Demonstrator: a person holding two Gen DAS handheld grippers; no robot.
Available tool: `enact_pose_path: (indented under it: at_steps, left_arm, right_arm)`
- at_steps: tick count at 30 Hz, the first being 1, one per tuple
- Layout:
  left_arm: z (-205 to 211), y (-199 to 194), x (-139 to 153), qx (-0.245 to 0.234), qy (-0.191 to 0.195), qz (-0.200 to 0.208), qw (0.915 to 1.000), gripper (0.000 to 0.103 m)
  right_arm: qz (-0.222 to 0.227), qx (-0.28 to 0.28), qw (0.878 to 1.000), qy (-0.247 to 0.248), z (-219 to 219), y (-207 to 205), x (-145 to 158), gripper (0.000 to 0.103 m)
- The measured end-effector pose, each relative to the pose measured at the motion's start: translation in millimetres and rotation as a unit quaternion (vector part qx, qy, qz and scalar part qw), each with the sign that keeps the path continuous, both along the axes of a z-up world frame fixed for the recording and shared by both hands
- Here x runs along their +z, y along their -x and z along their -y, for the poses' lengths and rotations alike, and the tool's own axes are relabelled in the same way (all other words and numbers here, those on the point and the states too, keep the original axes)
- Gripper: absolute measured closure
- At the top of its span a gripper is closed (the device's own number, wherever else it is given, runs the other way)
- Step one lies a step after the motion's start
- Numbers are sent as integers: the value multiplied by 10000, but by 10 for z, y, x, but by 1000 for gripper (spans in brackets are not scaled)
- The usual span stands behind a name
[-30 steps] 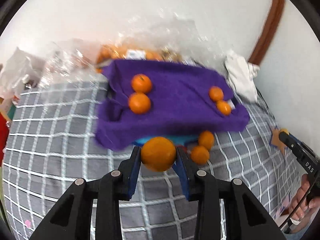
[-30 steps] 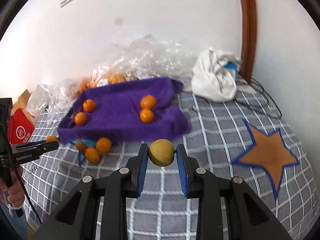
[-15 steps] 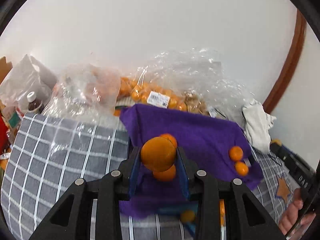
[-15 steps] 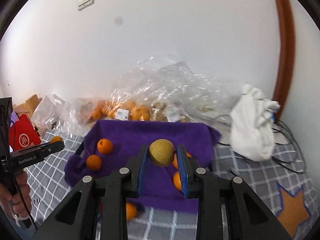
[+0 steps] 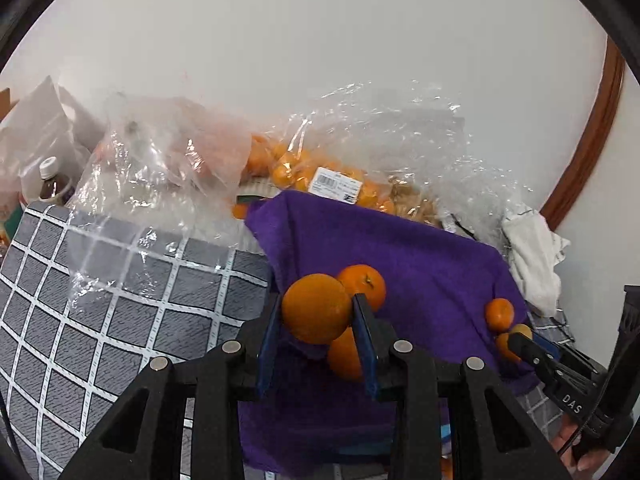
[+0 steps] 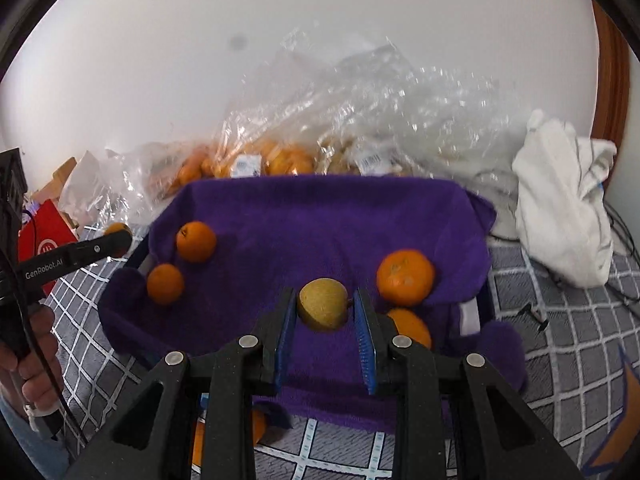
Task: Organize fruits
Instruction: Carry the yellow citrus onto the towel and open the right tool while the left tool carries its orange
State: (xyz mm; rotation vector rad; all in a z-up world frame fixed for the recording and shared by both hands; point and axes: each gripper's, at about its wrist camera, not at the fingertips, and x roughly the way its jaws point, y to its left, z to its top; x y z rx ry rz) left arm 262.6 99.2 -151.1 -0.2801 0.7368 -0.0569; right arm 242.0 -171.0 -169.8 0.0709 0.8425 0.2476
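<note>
My left gripper (image 5: pixel 317 312) is shut on an orange (image 5: pixel 316 307), held above the near left side of the purple cloth (image 5: pixel 420 264). Two oranges (image 5: pixel 362 282) lie on the cloth just behind and under it. My right gripper (image 6: pixel 325 308) is shut on a yellow-brown round fruit (image 6: pixel 323 309) over the cloth's (image 6: pixel 300 220) middle. On the cloth in the right wrist view, two oranges (image 6: pixel 196 241) sit at the left and two more (image 6: pixel 405 278) at the right. The other gripper shows at the edge of each view.
Clear plastic bags (image 6: pixel 360 120) holding several oranges lie behind the cloth against the white wall. A white bundle of fabric (image 6: pixel 564 196) sits at the right. Grey checked bedding (image 5: pixel 100 288) surrounds the cloth. Loose oranges (image 6: pixel 256 428) lie below its front edge. A red box (image 6: pixel 44 240) stands far left.
Both grippers have moved forward over the purple cloth, each still holding its fruit. The cloth and its oranges now sit much closer in both views.
</note>
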Motion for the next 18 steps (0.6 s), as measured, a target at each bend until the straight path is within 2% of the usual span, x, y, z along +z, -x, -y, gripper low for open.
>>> enact_pose_path:
  at_steps: [3, 9, 17, 18]
  left_arm:
    - [-18, -20, -29, -54, 191, -80, 9998, 70]
    - [93, -16, -67, -112, -131, -37, 9998, 70]
    - [107, -14, -71, -232, 34, 3, 9997, 70]
    - [113, -11, -64, -266, 79, 10, 9996, 70]
  right_arm:
    - [-81, 13, 9999, -77, 18, -14, -59, 74]
    - [-334, 79, 9994, -68, 5, -55, -185, 74]
    - [-553, 127, 9984, 28, -29, -85, -294, 74]
    - [-549, 127, 9984, 31, -27, -81, -287, 71]
